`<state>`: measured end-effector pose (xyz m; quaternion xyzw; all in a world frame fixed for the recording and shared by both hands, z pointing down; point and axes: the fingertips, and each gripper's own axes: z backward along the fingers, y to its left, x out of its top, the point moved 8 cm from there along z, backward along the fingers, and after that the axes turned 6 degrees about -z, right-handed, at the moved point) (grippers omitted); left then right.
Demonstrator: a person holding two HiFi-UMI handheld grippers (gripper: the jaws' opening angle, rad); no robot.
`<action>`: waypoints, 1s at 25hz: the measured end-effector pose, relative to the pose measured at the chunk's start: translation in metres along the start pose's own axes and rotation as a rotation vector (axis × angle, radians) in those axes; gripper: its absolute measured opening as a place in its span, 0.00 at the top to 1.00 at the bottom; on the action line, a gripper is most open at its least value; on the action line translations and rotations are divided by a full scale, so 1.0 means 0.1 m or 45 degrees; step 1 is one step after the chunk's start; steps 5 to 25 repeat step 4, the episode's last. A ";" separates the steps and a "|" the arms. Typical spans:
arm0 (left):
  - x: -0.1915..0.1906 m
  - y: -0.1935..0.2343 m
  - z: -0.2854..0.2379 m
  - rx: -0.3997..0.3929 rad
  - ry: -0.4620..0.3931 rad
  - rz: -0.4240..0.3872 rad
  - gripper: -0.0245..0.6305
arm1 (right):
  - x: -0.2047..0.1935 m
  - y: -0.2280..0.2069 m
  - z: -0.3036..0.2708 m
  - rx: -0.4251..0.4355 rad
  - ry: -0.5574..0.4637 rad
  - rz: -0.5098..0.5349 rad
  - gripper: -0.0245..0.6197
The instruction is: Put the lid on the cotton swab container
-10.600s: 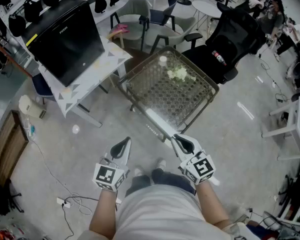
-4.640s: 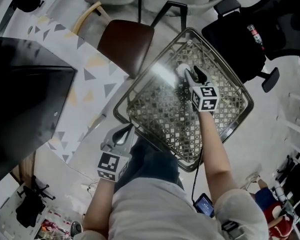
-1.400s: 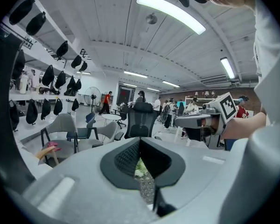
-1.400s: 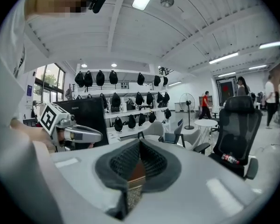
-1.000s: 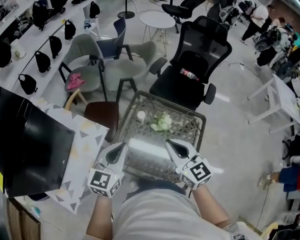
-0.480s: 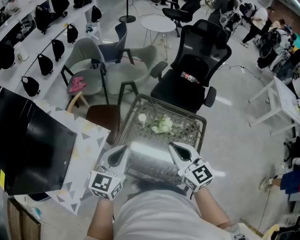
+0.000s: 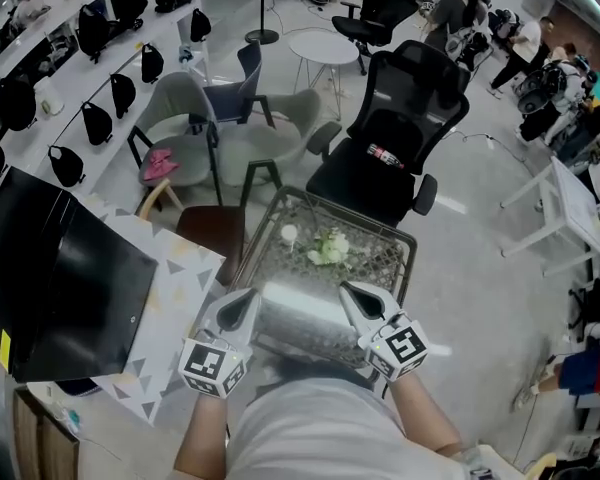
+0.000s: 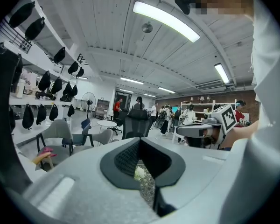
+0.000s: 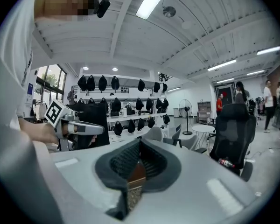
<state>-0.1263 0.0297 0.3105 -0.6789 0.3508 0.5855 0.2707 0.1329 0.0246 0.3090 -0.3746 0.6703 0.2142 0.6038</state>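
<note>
A small white round container (image 7: pixel 288 233) stands at the far left of the mesh-topped table (image 7: pixel 412 238). Just to its right lies a pale white-green clump (image 7: pixel 330 248). I cannot tell whether a lid sits on the container. My left gripper (image 7: pixel 240 308) and right gripper (image 7: pixel 360 300) hover over the table's near edge, close to my body and well short of both things. Each is shut with nothing in it. In the left gripper view the shut gripper (image 8: pixel 140 143) leaves a slit, and the clump (image 8: pixel 139 173) shows through it. The right gripper (image 9: pixel 139 146) points level across the room.
A black office chair (image 7: pixel 400 118) stands behind the table and a brown stool (image 7: pixel 208 230) at its left. A desk with a patterned cloth (image 7: pixel 165 298) and a black monitor (image 7: pixel 60 278) lies further left. Grey chairs (image 7: pixel 180 118) and a round white table (image 7: pixel 320 46) stand beyond.
Both grippers stay shut in nearly the same place by my body. The head view has shifted a little. Nothing on the table has moved.
</note>
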 end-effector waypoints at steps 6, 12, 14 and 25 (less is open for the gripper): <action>-0.04 0.01 0.02 0.013 0.013 -0.005 0.95 | -0.03 0.00 -0.02 0.007 0.010 0.007 0.96; -0.04 0.01 0.02 0.013 0.013 -0.005 0.95 | -0.03 0.00 -0.02 0.007 0.010 0.007 0.96; -0.04 0.01 0.02 0.013 0.013 -0.005 0.95 | -0.03 0.00 -0.02 0.007 0.010 0.007 0.96; -0.04 0.01 0.02 0.013 0.013 -0.005 0.95 | -0.03 0.00 -0.02 0.007 0.010 0.007 0.96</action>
